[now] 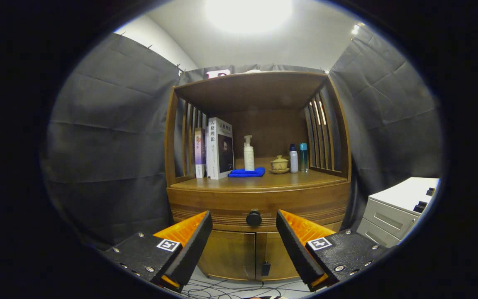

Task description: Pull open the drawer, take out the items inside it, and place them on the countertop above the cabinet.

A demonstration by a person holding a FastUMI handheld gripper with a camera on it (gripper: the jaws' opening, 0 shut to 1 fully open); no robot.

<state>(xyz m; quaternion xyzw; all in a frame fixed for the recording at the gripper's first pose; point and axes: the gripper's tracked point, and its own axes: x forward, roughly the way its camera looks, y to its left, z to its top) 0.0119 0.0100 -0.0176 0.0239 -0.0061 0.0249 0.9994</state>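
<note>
A wooden cabinet (259, 195) stands ahead of me. Its drawer (222, 205) is closed, with a round dark knob (254, 218) at the middle of its front. My gripper (244, 226) is open, and the knob shows in the gap between the fingertips, some way beyond them. The fingers touch nothing. Above the drawer is the countertop (297, 179), roofed by a wooden shelf. The inside of the drawer is hidden.
On the countertop stand two books (216, 148), a white pump bottle (249, 154) on a blue cloth (247, 172), a lidded tea bowl (279, 164) and two small bottles (298, 158). Two lower doors (247, 255) are shut. A grey drawer unit (396, 209) stands at the right. Cables (230, 287) lie on the floor.
</note>
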